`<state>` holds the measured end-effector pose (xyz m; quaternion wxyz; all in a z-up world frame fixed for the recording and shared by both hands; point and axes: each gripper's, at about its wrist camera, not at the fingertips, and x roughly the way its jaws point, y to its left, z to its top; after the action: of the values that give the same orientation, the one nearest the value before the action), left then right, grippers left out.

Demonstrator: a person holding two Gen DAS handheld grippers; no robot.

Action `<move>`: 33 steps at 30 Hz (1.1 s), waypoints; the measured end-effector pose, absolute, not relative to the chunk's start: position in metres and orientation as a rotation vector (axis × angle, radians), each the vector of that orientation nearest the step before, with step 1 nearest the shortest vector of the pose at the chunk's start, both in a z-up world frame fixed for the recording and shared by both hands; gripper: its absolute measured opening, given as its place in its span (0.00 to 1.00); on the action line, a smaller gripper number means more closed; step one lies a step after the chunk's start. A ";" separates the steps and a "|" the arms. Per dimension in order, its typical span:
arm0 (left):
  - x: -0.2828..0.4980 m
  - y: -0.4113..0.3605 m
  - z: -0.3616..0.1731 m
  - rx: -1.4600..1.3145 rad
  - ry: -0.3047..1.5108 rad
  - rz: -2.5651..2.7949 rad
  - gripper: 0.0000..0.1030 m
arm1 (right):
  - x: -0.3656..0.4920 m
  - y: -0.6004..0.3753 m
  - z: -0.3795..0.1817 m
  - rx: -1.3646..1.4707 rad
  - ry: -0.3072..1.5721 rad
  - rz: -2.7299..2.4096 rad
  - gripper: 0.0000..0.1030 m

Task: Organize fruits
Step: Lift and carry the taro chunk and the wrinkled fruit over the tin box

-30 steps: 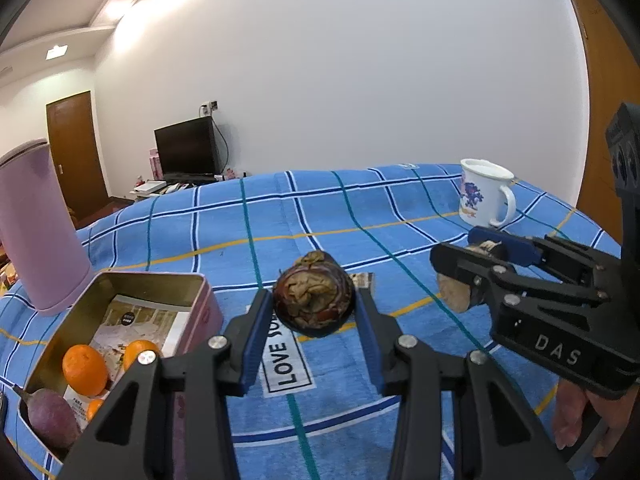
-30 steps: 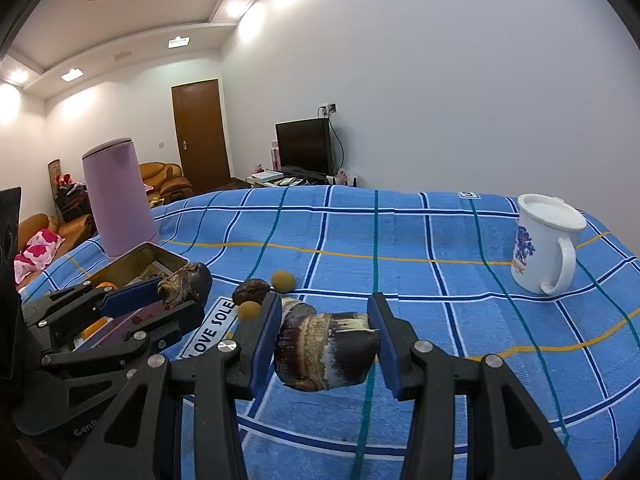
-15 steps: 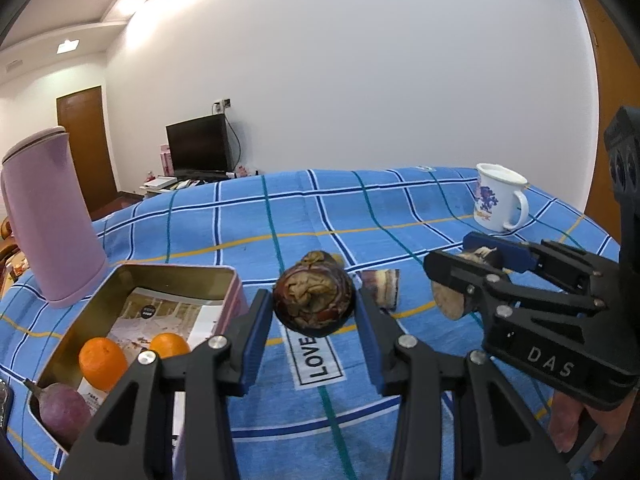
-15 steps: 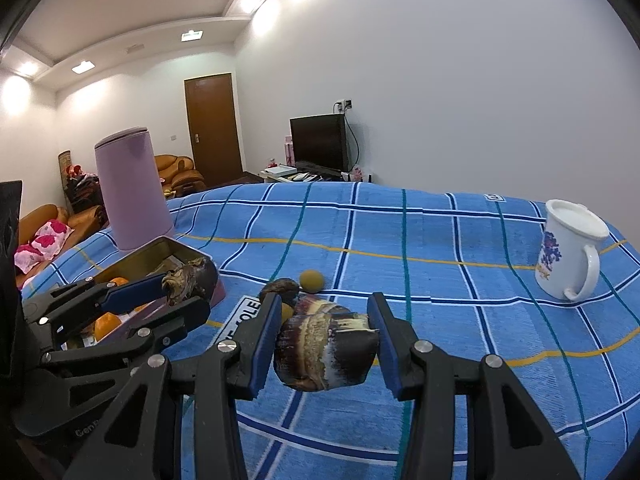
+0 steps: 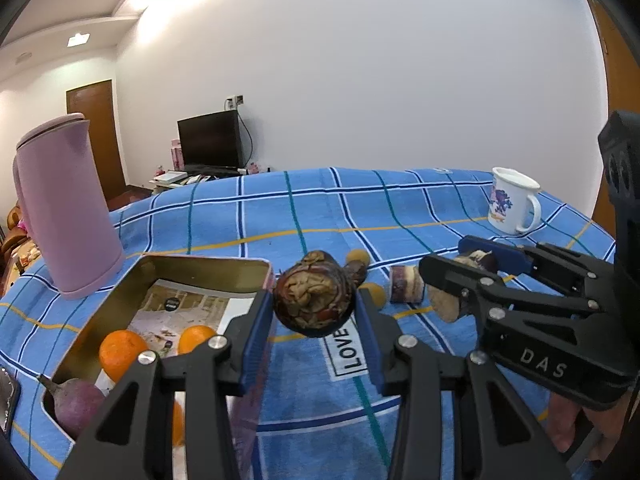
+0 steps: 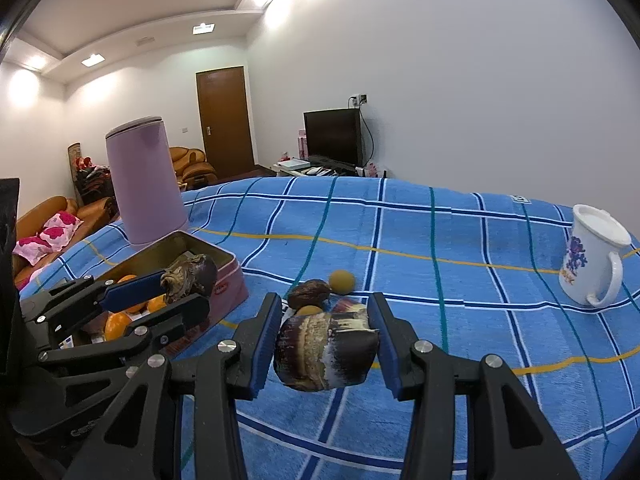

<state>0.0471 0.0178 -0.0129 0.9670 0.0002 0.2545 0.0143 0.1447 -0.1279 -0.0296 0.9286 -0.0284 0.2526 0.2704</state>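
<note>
My left gripper (image 5: 314, 308) is shut on a dark brown wrinkled round fruit (image 5: 314, 294), held just right of the open tin box (image 5: 200, 266). The tin holds oranges (image 5: 120, 354) and a purple fruit (image 5: 78, 404). My right gripper (image 6: 326, 320) is shut on a dark purple-and-cream fruit chunk (image 6: 326, 354) above the cloth. It also shows at the right of the left wrist view as the right gripper (image 5: 460, 272). On the cloth ahead lie a small yellow fruit (image 6: 342, 281), a dark brown fruit (image 6: 308, 294) and a purple slice (image 5: 406, 289).
A tall pink jug (image 5: 68, 208) stands behind the tin at the left. A white printed mug (image 5: 512, 204) sits far right on the blue checked cloth (image 5: 320, 208). Beyond the table are a TV (image 6: 334, 136) and a sofa (image 6: 60, 220).
Both grippers, each still shut on its fruit, have shifted left toward the tin. The tin and jug now sit further right and nearer in both views.
</note>
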 end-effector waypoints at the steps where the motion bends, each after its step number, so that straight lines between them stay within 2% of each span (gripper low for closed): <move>1: 0.046 0.020 -0.013 -0.002 0.514 0.033 0.42 | 0.145 -0.126 -0.030 -0.060 0.518 0.556 0.45; 33: 0.032 0.069 -0.014 -0.038 0.518 0.128 0.42 | 0.144 -0.079 -0.022 -0.084 0.527 0.660 0.45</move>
<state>0.0322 0.0692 -0.0140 0.9644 -0.0190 0.2561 0.0632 0.1443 -0.0793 -0.0216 0.9112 -0.0408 0.2558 0.3204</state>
